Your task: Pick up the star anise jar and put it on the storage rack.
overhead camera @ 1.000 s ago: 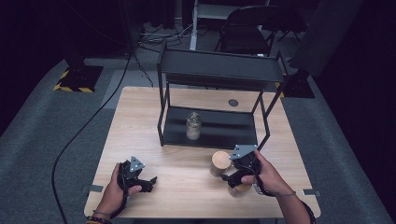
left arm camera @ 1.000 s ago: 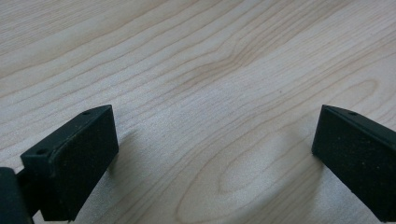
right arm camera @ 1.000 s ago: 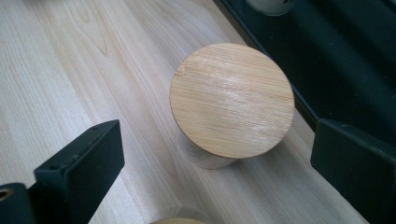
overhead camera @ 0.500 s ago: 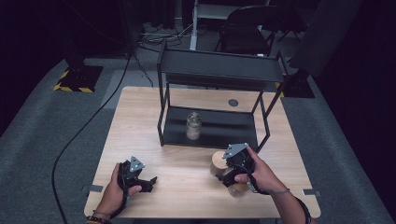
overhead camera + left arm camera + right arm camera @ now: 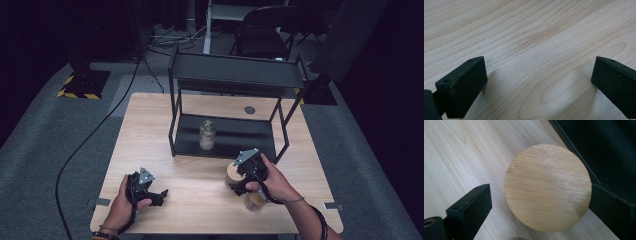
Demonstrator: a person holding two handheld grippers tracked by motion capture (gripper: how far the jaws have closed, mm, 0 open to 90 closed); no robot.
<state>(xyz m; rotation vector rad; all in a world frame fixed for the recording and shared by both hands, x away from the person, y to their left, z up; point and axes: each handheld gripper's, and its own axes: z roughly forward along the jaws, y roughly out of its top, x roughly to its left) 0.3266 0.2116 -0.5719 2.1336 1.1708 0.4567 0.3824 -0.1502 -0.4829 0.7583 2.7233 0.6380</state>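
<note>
Wooden-lidded jar [image 5: 547, 187]: right gripper [image 5: 243, 172] shifted left over it, jaws wide astride lid; left gripper [image 5: 150, 192] unmoved, jaws wide.

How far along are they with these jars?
Early, it seems. Done: one clear glass jar stands on the black metal rack's lower shelf. In hand: the right tool hangs open around the round wooden lid of a jar on the pale wooden table, not yet gripped. Left: that jar and another under the right hand; the left tool is open.
</note>
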